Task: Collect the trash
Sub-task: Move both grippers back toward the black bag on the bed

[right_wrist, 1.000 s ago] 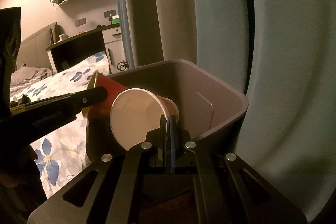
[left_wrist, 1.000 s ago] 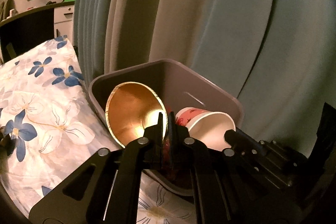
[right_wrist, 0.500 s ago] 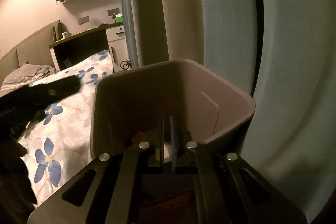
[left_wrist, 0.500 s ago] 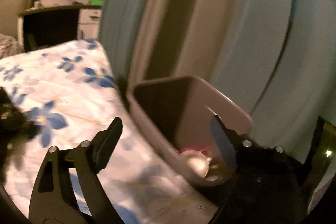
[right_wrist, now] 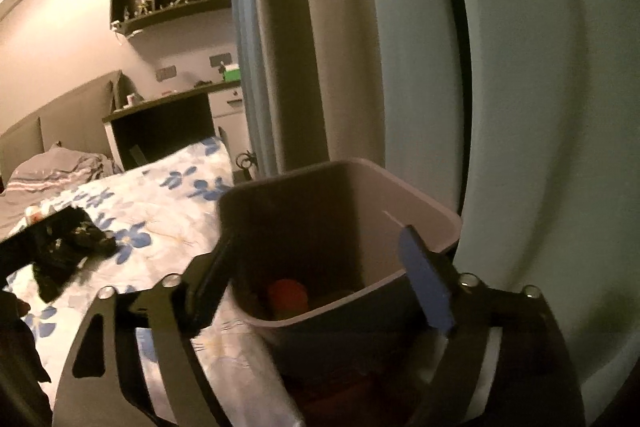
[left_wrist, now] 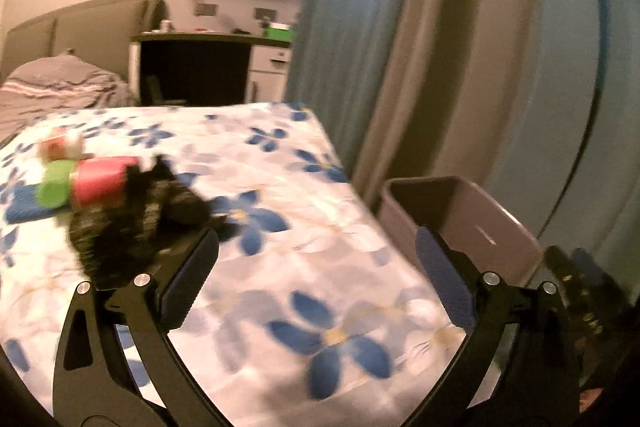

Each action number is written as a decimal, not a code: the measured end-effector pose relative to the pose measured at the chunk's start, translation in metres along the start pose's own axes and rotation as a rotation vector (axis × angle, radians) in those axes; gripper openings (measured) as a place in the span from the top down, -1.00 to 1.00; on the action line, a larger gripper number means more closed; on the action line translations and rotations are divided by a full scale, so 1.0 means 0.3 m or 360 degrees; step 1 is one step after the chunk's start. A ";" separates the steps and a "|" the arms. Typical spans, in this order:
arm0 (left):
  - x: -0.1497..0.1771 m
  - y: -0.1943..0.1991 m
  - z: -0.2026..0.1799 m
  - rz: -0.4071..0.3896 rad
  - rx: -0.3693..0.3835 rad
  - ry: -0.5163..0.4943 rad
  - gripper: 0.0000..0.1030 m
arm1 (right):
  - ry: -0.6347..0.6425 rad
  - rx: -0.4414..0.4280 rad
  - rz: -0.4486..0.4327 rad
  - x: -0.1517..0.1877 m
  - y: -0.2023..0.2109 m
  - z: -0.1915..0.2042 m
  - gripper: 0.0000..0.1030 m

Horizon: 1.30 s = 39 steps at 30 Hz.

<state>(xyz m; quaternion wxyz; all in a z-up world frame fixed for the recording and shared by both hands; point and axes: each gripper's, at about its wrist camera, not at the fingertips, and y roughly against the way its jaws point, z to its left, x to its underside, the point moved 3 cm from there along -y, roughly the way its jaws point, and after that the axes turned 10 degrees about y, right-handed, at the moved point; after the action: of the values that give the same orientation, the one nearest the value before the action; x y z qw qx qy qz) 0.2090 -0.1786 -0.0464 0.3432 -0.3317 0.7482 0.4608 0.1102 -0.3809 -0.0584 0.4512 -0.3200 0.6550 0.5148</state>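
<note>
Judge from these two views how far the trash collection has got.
Done: a red cup lies inside the bin. In hand: nothing; left gripper and right gripper are open. Left: black crumpled trash and red and green items on the floral bedspread.

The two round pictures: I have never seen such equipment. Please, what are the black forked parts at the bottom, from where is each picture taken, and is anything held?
No robot is here. A person holds a hand tool with two fingers in each hand, and a wide-angle camera on each tool looks forward along them.

In the left tool's view, the left gripper is open and empty above a white bedspread with blue flowers. On it lie a crumpled black item and a blurred pink and green object.

In the right tool's view, the right gripper is also open and empty, over a grey plastic bin beside the bed. A red cup lies inside it.

Blue and beige curtains hang behind.
</note>
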 end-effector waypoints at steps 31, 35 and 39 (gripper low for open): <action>-0.073 0.360 0.520 -0.0344 -0.0548 0.0267 -0.89 | 0.0223 -0.0379 -0.0166 -0.070 0.117 0.477 -0.70; -0.078 0.367 0.560 -0.0354 -0.0579 0.0296 -0.89 | 0.0259 -0.0419 -0.0169 -0.080 0.080 0.547 -0.70; -0.085 0.375 0.606 -0.0370 -0.0622 0.0317 -0.89 | 0.0271 -0.0484 -0.0122 -0.083 0.031 0.614 -0.69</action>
<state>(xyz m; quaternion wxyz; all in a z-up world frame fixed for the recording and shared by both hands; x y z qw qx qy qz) 0.1693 0.0328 -0.0355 0.2478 -0.5195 0.6319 0.5191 0.1600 -0.2021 -0.0436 0.3597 -0.4518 0.5927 0.5614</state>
